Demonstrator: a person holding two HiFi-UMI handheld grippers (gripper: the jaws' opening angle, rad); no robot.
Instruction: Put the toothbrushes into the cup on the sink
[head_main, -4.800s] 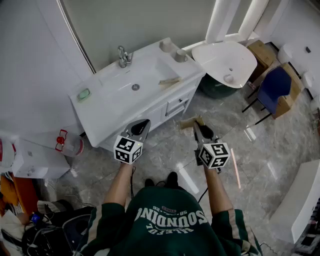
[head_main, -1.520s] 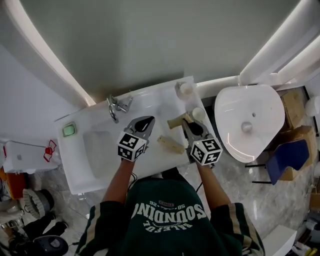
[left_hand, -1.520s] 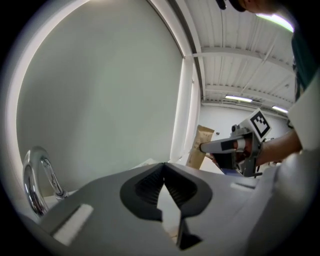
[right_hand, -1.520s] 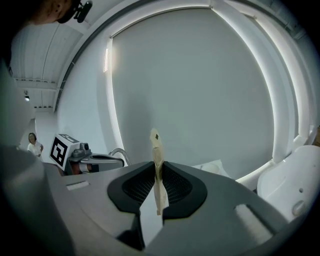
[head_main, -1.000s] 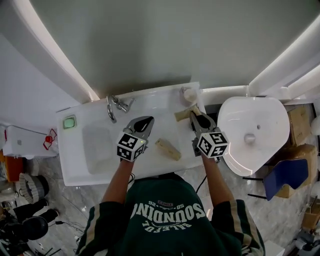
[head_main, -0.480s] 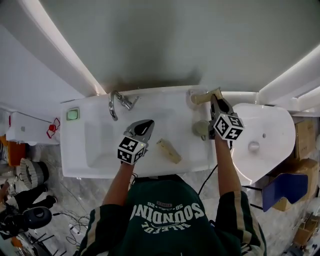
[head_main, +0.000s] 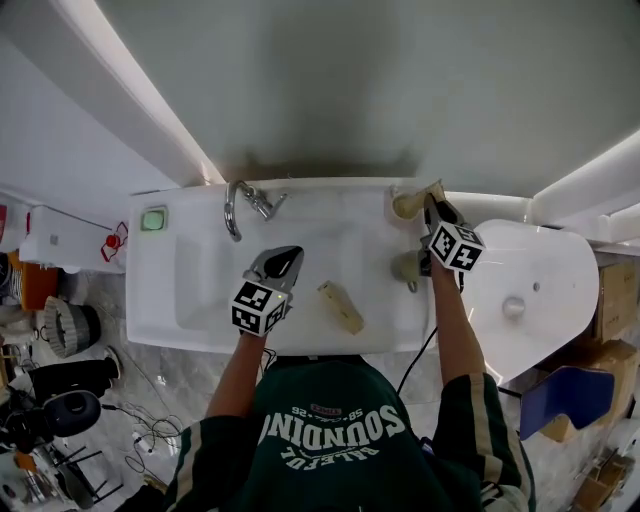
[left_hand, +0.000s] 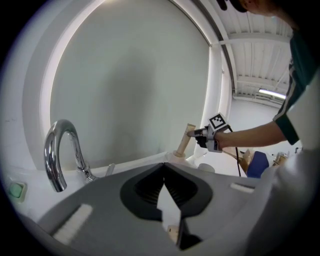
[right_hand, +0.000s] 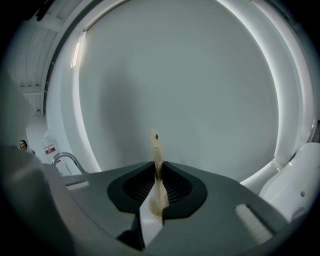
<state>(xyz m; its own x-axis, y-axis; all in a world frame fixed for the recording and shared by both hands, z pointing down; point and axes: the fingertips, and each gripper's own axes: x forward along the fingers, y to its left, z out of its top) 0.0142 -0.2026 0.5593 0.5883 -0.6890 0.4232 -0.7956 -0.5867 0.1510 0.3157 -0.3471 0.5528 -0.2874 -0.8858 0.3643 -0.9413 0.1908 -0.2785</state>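
Observation:
My right gripper (head_main: 431, 208) is shut on a beige wrapped toothbrush (head_main: 424, 195) at the counter's back right corner. In the left gripper view that toothbrush (left_hand: 183, 144) slants down from the right gripper (left_hand: 198, 133), its lower end at the mouth of the rear cup (left_hand: 175, 156). In the right gripper view the toothbrush (right_hand: 157, 150) stands up between the jaws of my right gripper (right_hand: 159, 172). The rear cup (head_main: 400, 209) sits by the wall; a second cup (head_main: 405, 267) stands nearer. Another wrapped toothbrush (head_main: 340, 306) lies on the counter right of my left gripper (head_main: 283, 258), which is shut and holds nothing (left_hand: 163, 167).
The chrome faucet (head_main: 243, 203) curves over the basin (head_main: 200, 270) at the left. A green soap (head_main: 153, 218) lies at the back left corner. A white fixture (head_main: 525, 300) stands right of the counter. A mirror wall rises behind. Bags and cables lie on the floor at left.
My right gripper has carried the toothbrush from the nearer cup toward the back right corner and lowered it to the rear cup. The left gripper has dipped slightly.

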